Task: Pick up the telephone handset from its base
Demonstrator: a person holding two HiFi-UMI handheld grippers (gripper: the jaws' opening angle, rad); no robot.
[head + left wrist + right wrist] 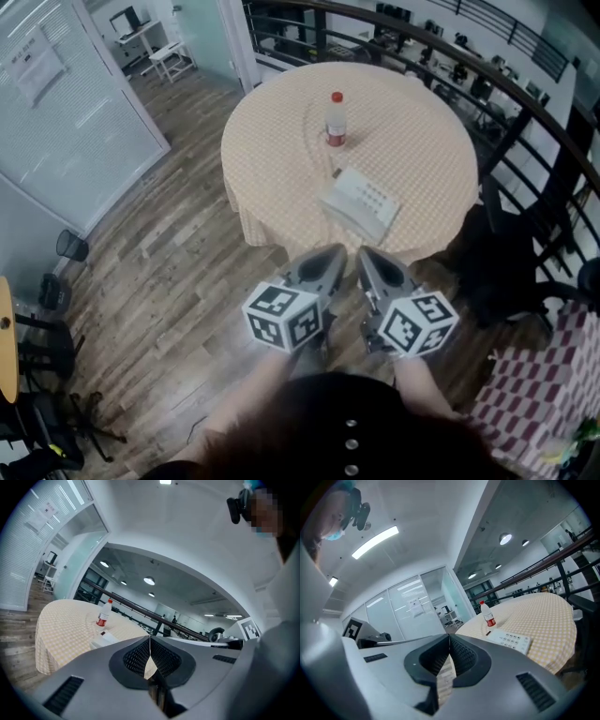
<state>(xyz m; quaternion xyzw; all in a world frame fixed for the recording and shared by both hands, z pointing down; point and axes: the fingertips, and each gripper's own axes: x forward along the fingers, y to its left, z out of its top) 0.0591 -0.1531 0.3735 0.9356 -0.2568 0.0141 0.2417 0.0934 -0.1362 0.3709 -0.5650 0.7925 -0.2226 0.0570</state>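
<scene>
A: Telephone (pixel 361 204), where is it?
B: On the desk (pixel 272 159), near the bottle (pixel 336 120), on your side of it. Your left hand-held gripper (pixel 330 255) and right hand-held gripper (pixel 368 255) are both closed tight, holding nothing.

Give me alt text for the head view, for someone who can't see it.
From above, the left gripper and right gripper, both shut, are held side by side over a wood floor, short of a round table with a checked cloth. On it are a white telephone and, beyond it, an upright red-capped bottle.
</scene>
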